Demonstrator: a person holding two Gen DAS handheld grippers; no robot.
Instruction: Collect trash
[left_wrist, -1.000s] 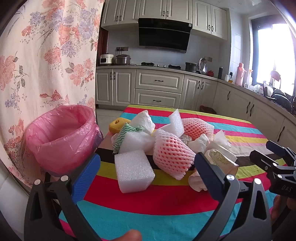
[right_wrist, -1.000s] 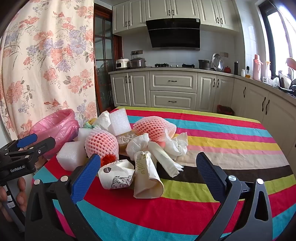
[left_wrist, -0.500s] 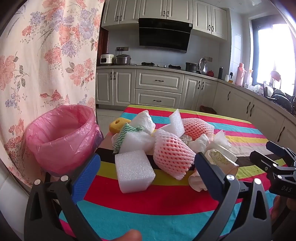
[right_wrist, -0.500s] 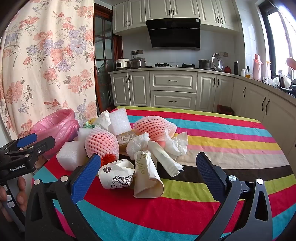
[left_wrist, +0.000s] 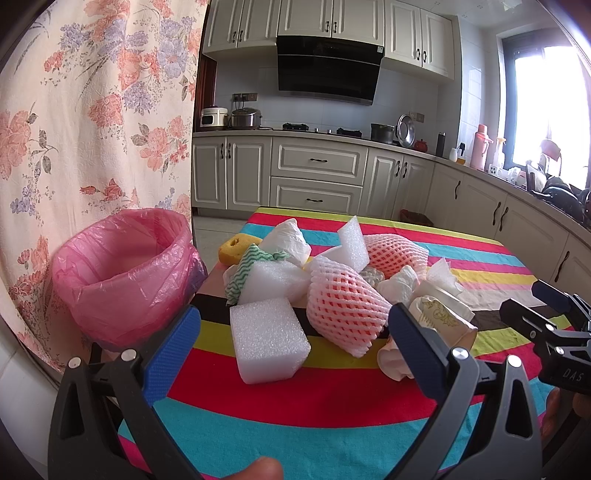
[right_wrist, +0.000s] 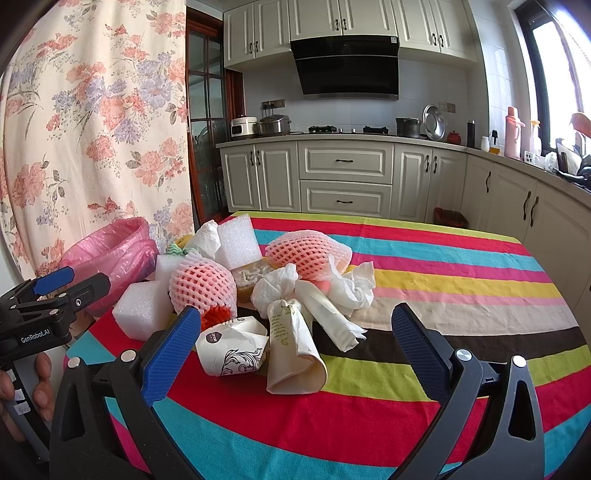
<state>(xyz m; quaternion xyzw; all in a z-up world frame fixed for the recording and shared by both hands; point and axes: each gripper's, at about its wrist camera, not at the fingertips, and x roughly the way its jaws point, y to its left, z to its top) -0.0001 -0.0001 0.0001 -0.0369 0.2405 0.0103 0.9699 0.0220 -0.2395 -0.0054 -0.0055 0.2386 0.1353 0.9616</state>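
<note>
A trash pile lies on the striped table (left_wrist: 332, 402): a white foam block (left_wrist: 267, 339), pink foam fruit nets (left_wrist: 345, 314), crumpled tissues (right_wrist: 351, 286), a flattened paper cup (right_wrist: 291, 350) and a printed paper wrapper (right_wrist: 232, 349). A pink-lined bin (left_wrist: 122, 273) stands off the table's left edge. My left gripper (left_wrist: 291, 343) is open and empty, just short of the foam block. My right gripper (right_wrist: 295, 341) is open and empty, its jaws either side of the cup and wrapper, held short of them.
A yellow sponge (left_wrist: 236, 249) and a green-striped cloth (left_wrist: 247, 273) lie at the pile's far left. A floral curtain (left_wrist: 74, 129) hangs behind the bin. Kitchen cabinets (right_wrist: 343, 177) line the far wall and right side.
</note>
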